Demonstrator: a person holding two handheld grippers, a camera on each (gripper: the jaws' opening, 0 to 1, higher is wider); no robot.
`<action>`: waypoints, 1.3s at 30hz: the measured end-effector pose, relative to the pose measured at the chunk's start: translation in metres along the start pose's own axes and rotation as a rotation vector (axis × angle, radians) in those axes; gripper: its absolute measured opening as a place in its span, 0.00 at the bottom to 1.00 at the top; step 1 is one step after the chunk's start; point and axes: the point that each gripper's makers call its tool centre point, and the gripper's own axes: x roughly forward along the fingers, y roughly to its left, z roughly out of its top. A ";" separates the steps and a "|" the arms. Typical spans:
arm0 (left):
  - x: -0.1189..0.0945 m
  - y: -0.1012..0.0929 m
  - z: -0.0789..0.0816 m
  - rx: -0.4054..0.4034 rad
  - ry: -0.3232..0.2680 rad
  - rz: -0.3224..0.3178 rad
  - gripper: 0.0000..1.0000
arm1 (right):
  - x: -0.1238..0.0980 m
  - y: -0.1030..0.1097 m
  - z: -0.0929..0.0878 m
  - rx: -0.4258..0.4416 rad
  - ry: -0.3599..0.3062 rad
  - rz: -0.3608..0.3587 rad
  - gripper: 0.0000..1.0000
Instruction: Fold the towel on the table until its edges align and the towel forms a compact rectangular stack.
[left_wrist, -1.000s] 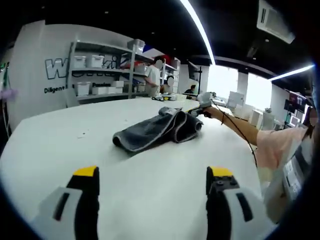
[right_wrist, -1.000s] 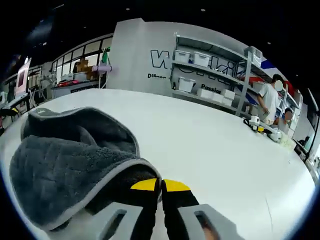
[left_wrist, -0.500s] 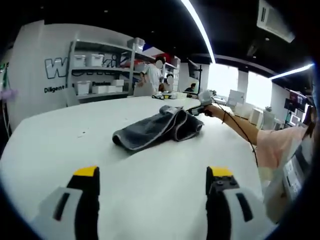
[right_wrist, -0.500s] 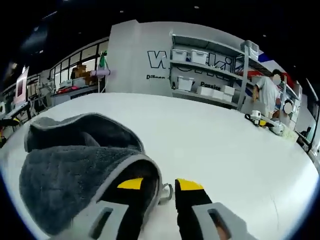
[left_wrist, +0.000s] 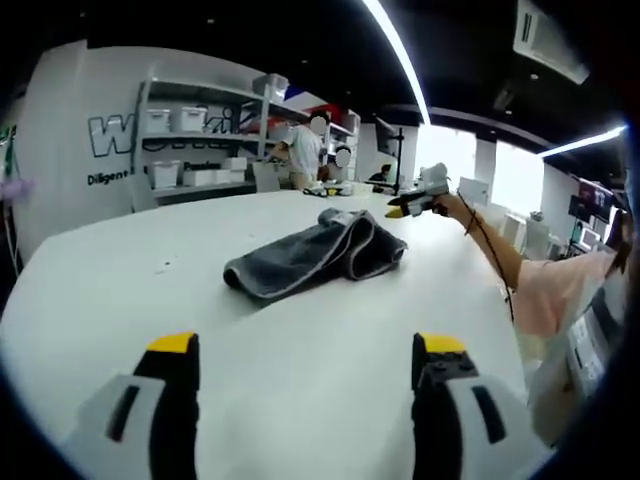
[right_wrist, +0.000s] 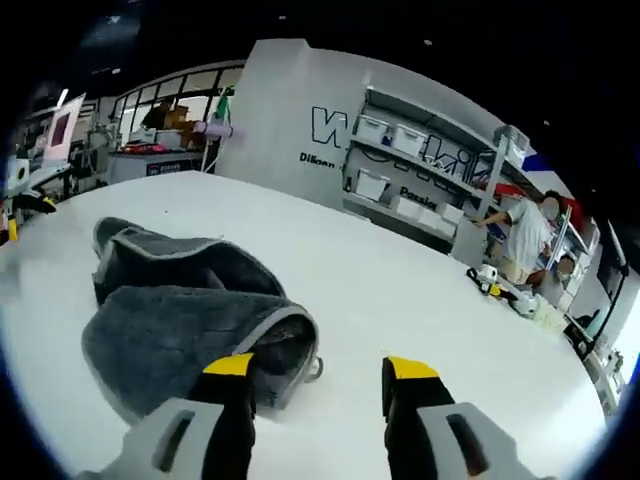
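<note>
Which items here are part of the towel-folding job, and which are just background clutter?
Job:
- grey towel, loosely folded
- white table under it
- left gripper, open, away from the towel
- right gripper, open, beside the towel's edge

Lying about:
- shelves with white bins
- small items on the table's far side

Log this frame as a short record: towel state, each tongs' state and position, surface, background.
towel: grey, loosely folded in a rumpled heap, edges not aligned
left tongs: open, apart from the towel
right tongs: open, just past the towel's near edge, gripping nothing
table: white
background: shelves with bins, people standing beside them
</note>
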 end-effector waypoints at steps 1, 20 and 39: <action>0.001 0.000 -0.001 0.001 0.002 -0.001 0.92 | -0.005 0.011 0.003 0.003 -0.017 0.036 0.55; 0.000 -0.003 -0.001 0.027 0.019 0.005 0.93 | -0.040 0.137 0.008 -0.099 -0.027 0.311 0.99; -0.001 -0.004 0.004 0.043 0.014 0.008 0.96 | -0.042 0.162 0.004 -0.086 -0.138 0.380 1.00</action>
